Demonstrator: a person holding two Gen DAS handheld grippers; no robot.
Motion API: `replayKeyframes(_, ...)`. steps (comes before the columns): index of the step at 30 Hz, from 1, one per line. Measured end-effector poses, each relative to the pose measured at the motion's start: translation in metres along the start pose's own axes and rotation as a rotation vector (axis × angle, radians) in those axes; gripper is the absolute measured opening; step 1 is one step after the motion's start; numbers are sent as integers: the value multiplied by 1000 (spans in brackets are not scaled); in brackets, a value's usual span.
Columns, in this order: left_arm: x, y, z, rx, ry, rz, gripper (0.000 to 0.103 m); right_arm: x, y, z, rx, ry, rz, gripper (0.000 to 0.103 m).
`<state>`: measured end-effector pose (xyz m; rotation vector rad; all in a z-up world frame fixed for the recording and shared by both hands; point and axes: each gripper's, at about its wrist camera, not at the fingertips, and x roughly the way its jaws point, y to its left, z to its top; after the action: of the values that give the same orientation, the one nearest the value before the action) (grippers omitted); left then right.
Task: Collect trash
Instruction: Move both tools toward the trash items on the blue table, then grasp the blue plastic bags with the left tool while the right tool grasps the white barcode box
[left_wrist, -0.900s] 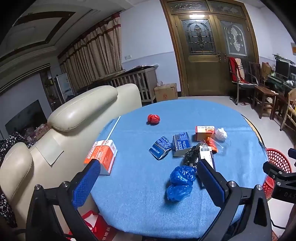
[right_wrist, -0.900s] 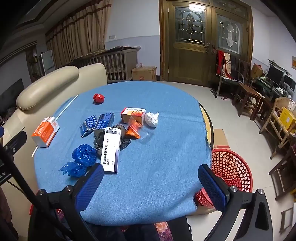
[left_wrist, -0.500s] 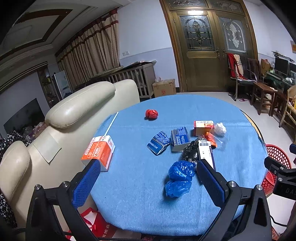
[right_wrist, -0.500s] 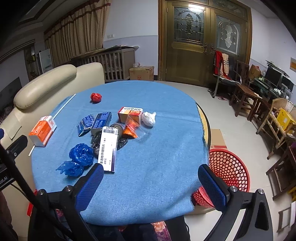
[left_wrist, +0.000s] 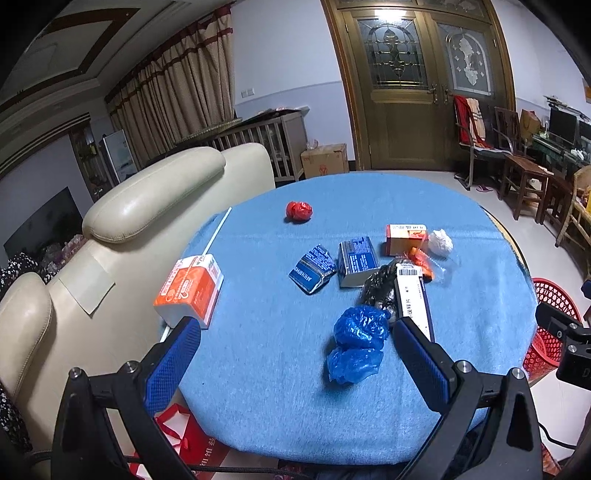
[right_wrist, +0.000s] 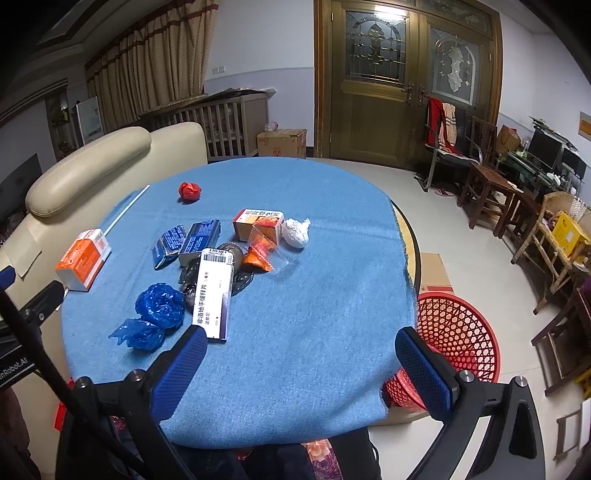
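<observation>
Both claws spread wide, holding nothing, hovering over the near edge of the round blue-cloth table (right_wrist: 314, 295), likely the approach before a 1st pick. Left gripper (left_wrist: 295, 354) has 2 crumpled blue plastic bags (left_wrist: 360, 339) just ahead between its fingers. Right gripper (right_wrist: 299, 354) has the long white medicine box (right_wrist: 214, 291) ahead-left and the red mesh plastic basket (right_wrist: 458, 325) on the floor ahead-right, probably the drop spot.
</observation>
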<state>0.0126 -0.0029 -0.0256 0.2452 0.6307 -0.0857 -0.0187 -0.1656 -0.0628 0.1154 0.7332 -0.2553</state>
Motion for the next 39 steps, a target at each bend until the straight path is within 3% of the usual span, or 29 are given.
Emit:
replayKeyframes(25, 21, 3, -5, -19, 60, -33, 103, 15, 2, 1, 13, 36, 18, 103)
replayKeyframes(33, 65, 17, -23, -24, 176, 13, 103, 75, 1, 10, 64, 153, 180, 103)
replayKeyframes(35, 75, 20, -26, -19, 208, 23, 103, 96, 12, 18, 59, 145, 219, 102)
replayKeyframes(39, 89, 22, -31, -20, 238, 24, 103, 139, 36, 27, 38, 243, 263, 86)
